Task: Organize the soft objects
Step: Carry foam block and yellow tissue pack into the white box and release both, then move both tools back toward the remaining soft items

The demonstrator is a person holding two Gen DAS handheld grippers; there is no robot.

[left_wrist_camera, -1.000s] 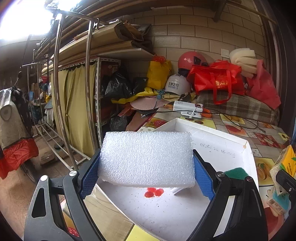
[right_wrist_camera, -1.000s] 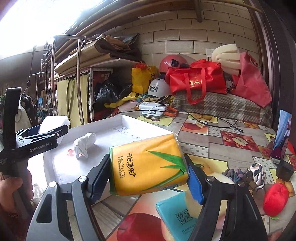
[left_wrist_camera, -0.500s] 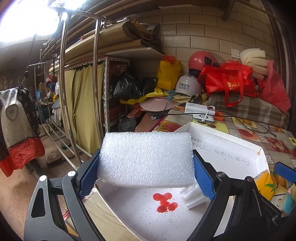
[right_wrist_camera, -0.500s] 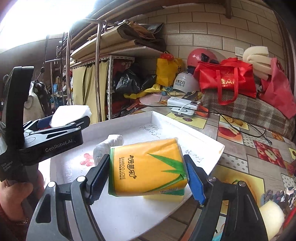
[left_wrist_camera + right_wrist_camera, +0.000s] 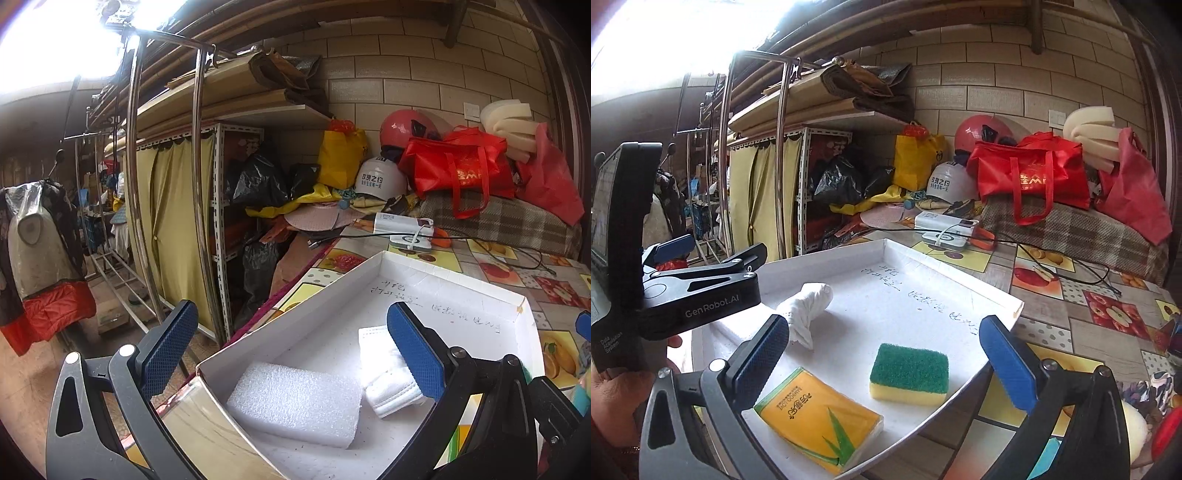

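Two hand-held grippers hang over a shallow white tray set at the left edge of a fruit-patterned counter, both with jaws spread wide after just opening and nothing between the pads. Below the left gripper, a white foam block lies flat in the tray's near left corner, close against the tray wall, with a folded white cloth just beside it on the right. Below the right gripper, a yellow tissue pack printed with green leaves lies flat on the tray floor near its front edge; a green-topped yellow sponge sits just to its right, apart from it. In the right wrist view the cloth shows as a twisted roll toward the tray's left side, next to the black body of the left gripper, which a person's hand grips from below. Handwriting marks the tray floor near its far wall. At the counter's back edge, a white charger box with a black cable rests before a plaid blanket, red bags and helmets against the brick wall.
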